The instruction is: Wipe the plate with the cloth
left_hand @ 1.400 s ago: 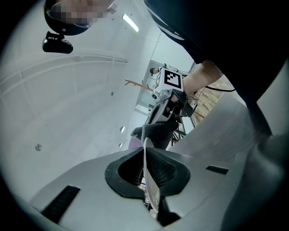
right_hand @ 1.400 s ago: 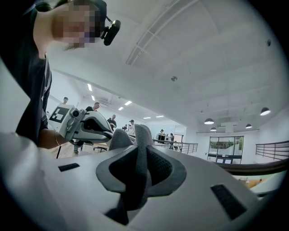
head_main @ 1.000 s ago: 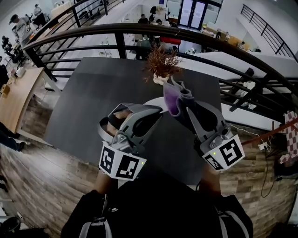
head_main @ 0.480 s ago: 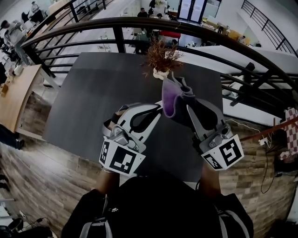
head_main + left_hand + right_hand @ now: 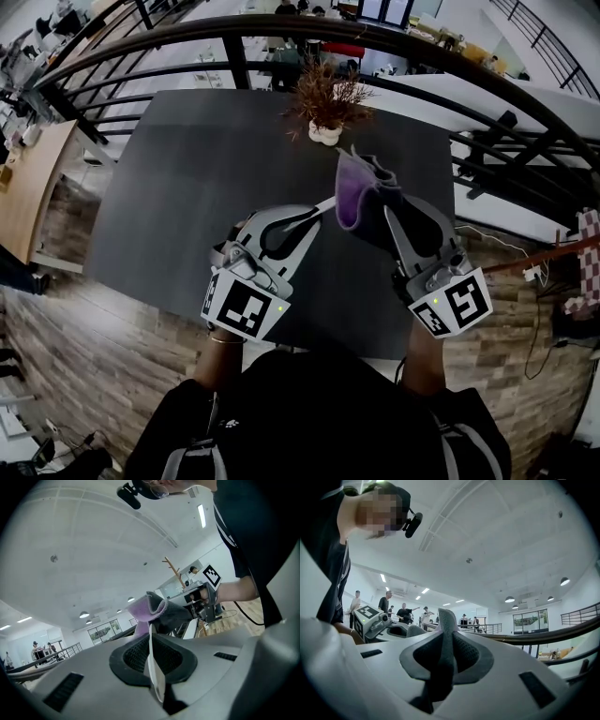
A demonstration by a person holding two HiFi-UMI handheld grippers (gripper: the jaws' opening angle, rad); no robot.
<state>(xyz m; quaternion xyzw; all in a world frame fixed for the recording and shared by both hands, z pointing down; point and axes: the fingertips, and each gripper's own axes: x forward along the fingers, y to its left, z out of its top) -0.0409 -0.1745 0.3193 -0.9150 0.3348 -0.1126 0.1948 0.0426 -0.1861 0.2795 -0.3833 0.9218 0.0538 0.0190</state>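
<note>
My left gripper [image 5: 305, 223] is shut on a white plate [image 5: 324, 203], held on edge above the dark table. In the left gripper view the plate [image 5: 154, 677] stands as a thin rim between the pads. My right gripper [image 5: 375, 214] is shut on a purple and grey cloth [image 5: 352, 192], which bunches up beyond its tips right by the plate's far rim. The cloth [image 5: 149, 609] shows just past the plate in the left gripper view, with the right gripper [image 5: 200, 603] behind it. In the right gripper view the cloth [image 5: 445, 620] fills the gap between the jaws, and the left gripper [image 5: 393, 631] sits to the left.
A dark table [image 5: 206, 169] lies below both grippers, with a potted dried plant [image 5: 325, 103] at its far edge. A black curved railing [image 5: 450, 56] runs behind it. A wooden desk [image 5: 28, 178] stands at the left, and several people are far off in the hall.
My left gripper has rolled with the plate and sunk a little. My right gripper has dropped slightly with the cloth, still next to the plate's rim.
</note>
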